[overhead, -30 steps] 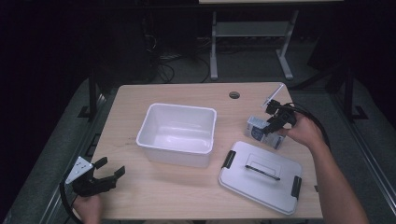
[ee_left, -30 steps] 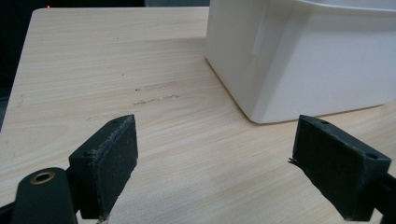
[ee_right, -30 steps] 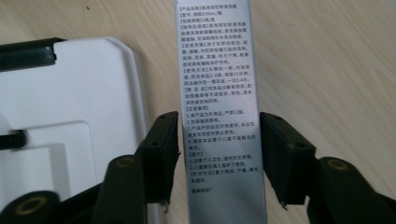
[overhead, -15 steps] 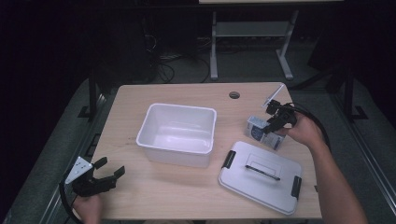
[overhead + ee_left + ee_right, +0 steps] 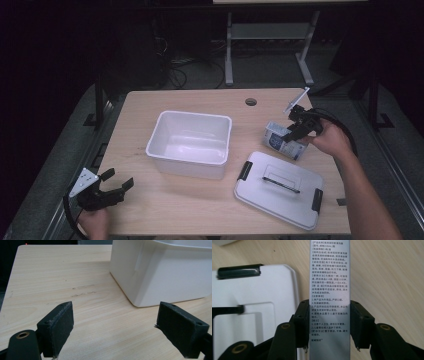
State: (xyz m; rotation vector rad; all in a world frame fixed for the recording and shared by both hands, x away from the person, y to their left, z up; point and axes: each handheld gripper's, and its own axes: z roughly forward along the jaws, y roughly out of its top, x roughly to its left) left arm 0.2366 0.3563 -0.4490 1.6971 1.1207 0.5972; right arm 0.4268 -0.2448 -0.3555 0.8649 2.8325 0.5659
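Observation:
A small white and blue printed box (image 5: 281,139) lies on the table's right side, just beyond the lid. My right gripper (image 5: 295,131) reaches over it from the right. In the right gripper view the box (image 5: 329,277) runs up between the two black pads (image 5: 303,322), which press on its two long sides. These jaws have just been closing on it. My left gripper (image 5: 119,181) rests at the table's front left corner. Its jaws stand wide open over bare wood (image 5: 115,322), with nothing between them.
A white open tub (image 5: 192,116) stands mid-table, its near corner ahead of the left gripper (image 5: 162,272). A grey-white lid (image 5: 280,187) with black clips and a handle lies at the front right, beside the box (image 5: 262,295). A cable hole (image 5: 251,102) marks the far edge.

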